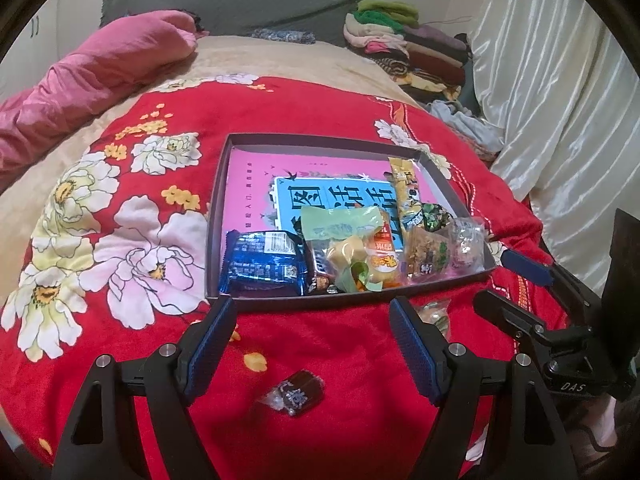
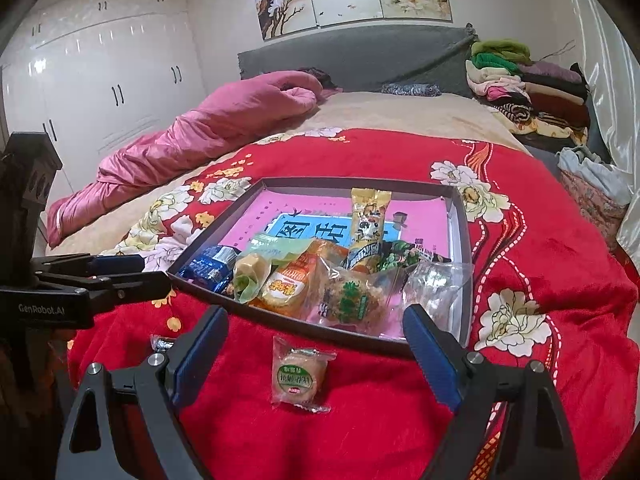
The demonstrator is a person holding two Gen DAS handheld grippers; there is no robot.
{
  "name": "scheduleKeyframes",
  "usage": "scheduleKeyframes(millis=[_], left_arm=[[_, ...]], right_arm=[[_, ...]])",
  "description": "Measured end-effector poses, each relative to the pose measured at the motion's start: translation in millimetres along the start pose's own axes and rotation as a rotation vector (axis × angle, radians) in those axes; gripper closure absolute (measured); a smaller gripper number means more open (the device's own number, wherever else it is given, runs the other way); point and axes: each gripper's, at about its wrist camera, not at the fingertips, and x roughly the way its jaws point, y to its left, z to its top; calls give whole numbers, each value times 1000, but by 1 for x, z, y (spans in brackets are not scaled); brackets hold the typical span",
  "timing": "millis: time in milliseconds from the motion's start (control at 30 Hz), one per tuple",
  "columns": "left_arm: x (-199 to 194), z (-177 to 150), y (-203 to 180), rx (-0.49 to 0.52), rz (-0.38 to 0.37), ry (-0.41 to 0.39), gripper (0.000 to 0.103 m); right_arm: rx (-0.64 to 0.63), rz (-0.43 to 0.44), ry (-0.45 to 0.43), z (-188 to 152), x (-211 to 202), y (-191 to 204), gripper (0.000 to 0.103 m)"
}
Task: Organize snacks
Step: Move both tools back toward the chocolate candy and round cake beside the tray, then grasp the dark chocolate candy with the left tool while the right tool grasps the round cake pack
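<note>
A: What lay before you?
B: A red floral blanket (image 2: 360,432) filled the frame; mid-frame sat your shallow box (image 2: 464,280), snacks piled along its near edge.
A: And your tools?
B: Your right gripper (image 2: 316,336) stood wide open, empty, a round pastry packet (image 2: 301,376) lying between its fingers. Your left gripper (image 1: 312,328) gaped too, over a dark wrapped candy (image 1: 294,393).

Each gripper (image 1: 310,308) has black arms, blue ribbed pads, silver screws.
</note>
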Motion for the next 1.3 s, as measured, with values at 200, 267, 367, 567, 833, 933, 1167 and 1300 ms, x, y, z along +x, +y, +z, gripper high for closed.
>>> scheduleKeyframes(millis=[200, 267, 367, 567, 833, 933, 1167, 1300], left_arm=[[-5, -4, 8, 3, 10, 3, 23], [-6, -6, 10, 4, 13, 8, 23], [-5, -11, 14, 7, 16, 20, 23], [0, -25, 17, 3, 14, 58, 23], [7, -41, 15, 22, 17, 108, 23], [12, -46, 13, 18, 12, 128, 23], [24, -58, 9, 10, -4, 172, 23], [29, -60, 12, -4, -6, 175, 23]], right_arm=[[-7, -6, 15, -3, 1, 4, 14], [-5, -8, 18, -5, 1, 5, 14], [0, -2, 31, -6, 3, 7, 14], [2, -18, 60, -11, 7, 10, 14], [17, -13, 86, -17, 9, 10, 14], [19, -9, 101, -20, 11, 11, 14], [3, -22, 139, -26, 18, 14, 14], [-7, -37, 169, -30, 27, 15, 14]])
